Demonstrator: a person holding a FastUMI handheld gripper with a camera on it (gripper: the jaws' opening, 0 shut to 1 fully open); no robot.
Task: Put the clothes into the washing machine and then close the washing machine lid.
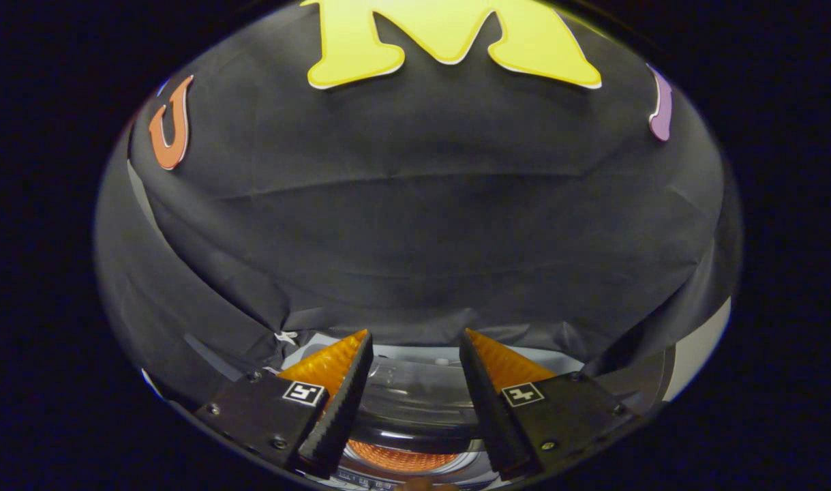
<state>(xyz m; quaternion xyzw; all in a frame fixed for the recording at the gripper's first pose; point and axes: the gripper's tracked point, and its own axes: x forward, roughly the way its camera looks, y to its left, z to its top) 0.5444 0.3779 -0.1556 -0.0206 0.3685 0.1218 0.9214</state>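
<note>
Looking along your tongs (415,348), you face the booth's black cloth wall (415,225), which spans from left to right beyond the fingertips. The two fingers stand apart, open, with nothing between them. One washing machine (415,409) sits low, between and beneath the fingers, its glossy dark lid (412,389) running crosswise from the left finger to the right. Below the lid, one patch of orange ribbed material (401,457) shows; you cannot tell what it is.

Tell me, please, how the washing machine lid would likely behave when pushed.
The washing machine lid shows a glossy, glare-streaked surface, suggesting hard plastic: probably stiff, and likely slippery under the open tongs poised near it.
</note>
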